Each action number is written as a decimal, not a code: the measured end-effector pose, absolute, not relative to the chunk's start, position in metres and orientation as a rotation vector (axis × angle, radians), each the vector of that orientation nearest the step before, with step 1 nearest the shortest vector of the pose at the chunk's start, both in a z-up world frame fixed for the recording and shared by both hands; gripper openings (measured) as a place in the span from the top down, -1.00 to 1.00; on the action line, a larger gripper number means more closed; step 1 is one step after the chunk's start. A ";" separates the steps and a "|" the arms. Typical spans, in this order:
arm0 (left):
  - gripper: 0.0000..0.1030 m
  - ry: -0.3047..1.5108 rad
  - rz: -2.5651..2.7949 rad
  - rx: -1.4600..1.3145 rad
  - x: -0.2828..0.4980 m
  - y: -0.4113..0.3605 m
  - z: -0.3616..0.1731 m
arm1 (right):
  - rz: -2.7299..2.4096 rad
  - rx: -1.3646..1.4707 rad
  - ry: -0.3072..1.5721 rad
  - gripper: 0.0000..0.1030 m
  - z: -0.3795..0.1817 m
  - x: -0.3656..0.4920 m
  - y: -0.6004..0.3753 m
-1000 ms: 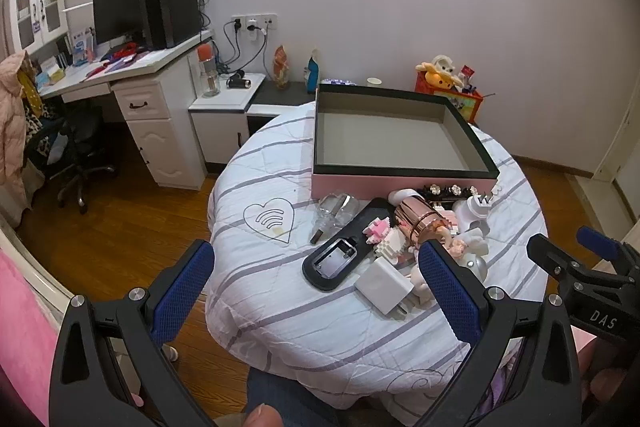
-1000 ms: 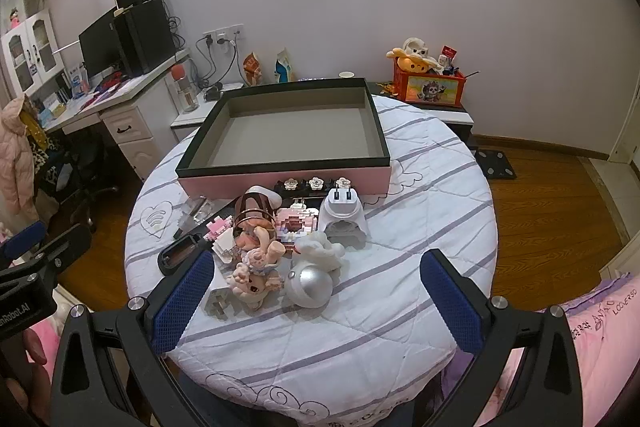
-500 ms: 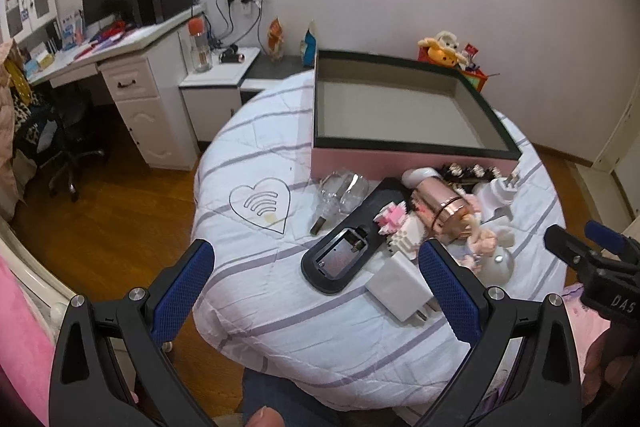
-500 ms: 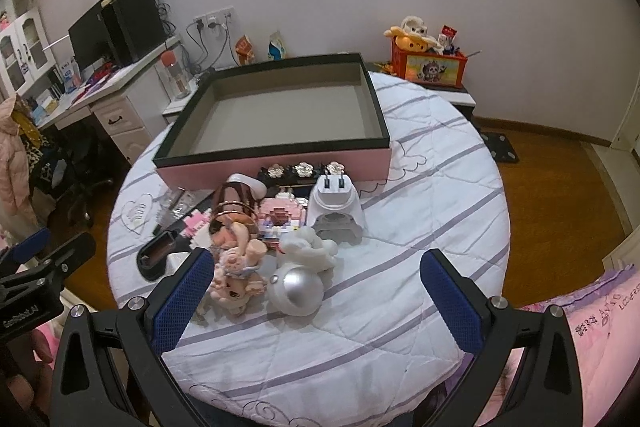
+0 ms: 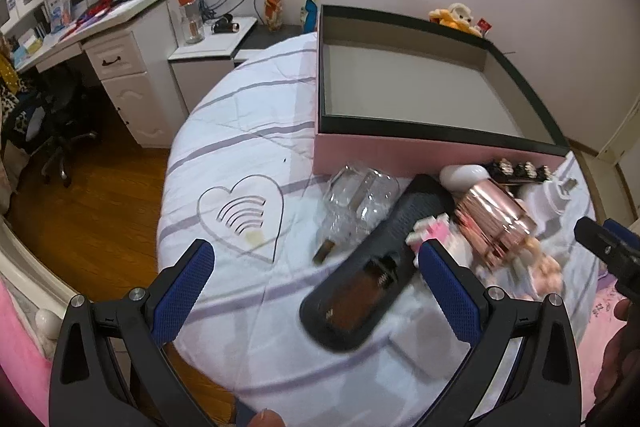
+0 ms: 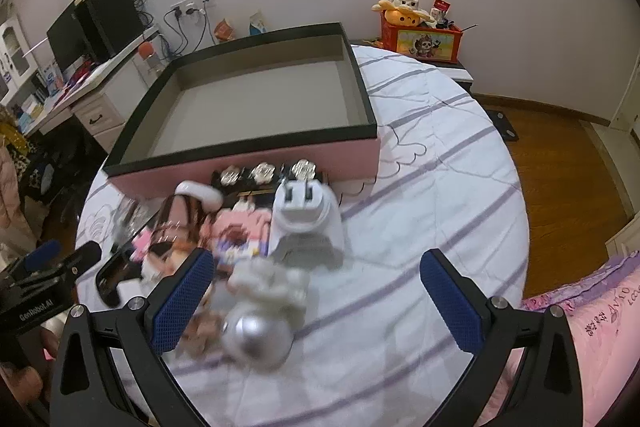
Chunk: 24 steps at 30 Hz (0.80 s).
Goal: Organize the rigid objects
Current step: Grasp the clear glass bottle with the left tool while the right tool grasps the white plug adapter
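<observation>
Pile of small rigid stuff (image 6: 248,227) still parked on the worktop (image 6: 420,227), right against the pink front wall of the open box (image 6: 256,103). Box totally bare inside, so nothing sorted yet.

Closer to all of it than a second ago, though. Both views pushed in and down toward the clutter, bigger in frame and a bit motion-blurred now. Reads like the approach phase, first pick about to happen.

From the left view: black oval case (image 5: 372,267) dead ahead at 12 o'clock between the pads, rose-gold cylinder (image 5: 496,215) off at about 1 o'clock, clear glass piece (image 5: 356,199) just behind the case, heart-shaped cutout (image 5: 244,215) out at 11 o'clock. Left hand-held gripper (image 5: 316,287) spread wide, holding nothing.

From the right view: silver ball (image 6: 256,339) and white fluffy figure (image 6: 272,287) near the left pad at roughly 11 o'clock, white plug adapter (image 6: 304,215) beyond them. Right hand-held gripper (image 6: 316,295) also gaping wide, nothing in it.

Guessing case for the left, ball or adapter for the right.
</observation>
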<state>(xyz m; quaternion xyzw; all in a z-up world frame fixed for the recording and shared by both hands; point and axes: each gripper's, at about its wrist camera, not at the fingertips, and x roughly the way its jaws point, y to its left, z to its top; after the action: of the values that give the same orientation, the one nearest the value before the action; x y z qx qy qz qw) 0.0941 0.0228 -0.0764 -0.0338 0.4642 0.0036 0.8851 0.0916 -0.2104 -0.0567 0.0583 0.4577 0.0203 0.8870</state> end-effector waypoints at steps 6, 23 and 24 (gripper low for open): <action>-1.00 1.003 0.000 -0.076 0.119 0.023 -0.094 | 0.049 0.140 0.976 -1.00 -0.071 0.114 -0.213; -1.00 1.030 -0.049 -0.133 0.152 0.035 -0.119 | 0.111 0.189 1.029 -0.32 -0.098 0.136 -0.216; -1.00 1.026 -0.051 -0.128 0.152 0.035 -0.120 | 0.111 0.188 1.028 -0.30 -0.098 0.135 -0.216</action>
<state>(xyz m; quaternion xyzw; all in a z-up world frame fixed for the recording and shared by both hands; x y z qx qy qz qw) 0.1518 0.0349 -0.1197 -0.0613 0.4904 -0.0241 0.8690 0.1347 -0.2157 -0.0984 0.0899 0.4909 0.0530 0.8650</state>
